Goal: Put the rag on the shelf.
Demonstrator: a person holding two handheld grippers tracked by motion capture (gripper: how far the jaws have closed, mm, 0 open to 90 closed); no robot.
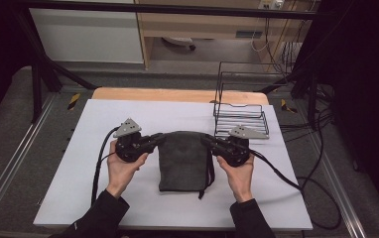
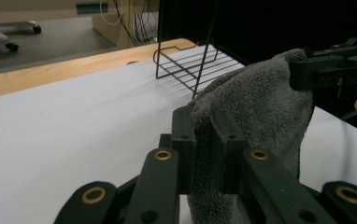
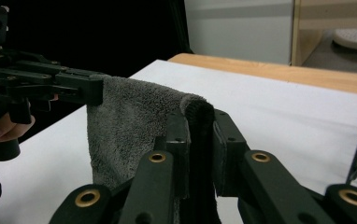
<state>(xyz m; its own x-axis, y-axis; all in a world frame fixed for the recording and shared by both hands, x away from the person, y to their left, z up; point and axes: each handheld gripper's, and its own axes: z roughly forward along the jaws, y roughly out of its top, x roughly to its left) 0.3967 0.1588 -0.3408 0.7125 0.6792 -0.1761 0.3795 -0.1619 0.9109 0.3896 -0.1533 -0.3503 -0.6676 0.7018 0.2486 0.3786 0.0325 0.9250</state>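
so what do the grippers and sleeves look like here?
Left gripper and right gripper: black linkage-style bodies, flat black jaws, brass-coloured pivot rivets, a grey three-cornered plate on top of each, and a black cable trailing back. The person wears dark long sleeves.

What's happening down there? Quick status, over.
Left gripper and right gripper each shut on a top corner of the grey towel. Towel hangs between them. Wire rack behind, apart.
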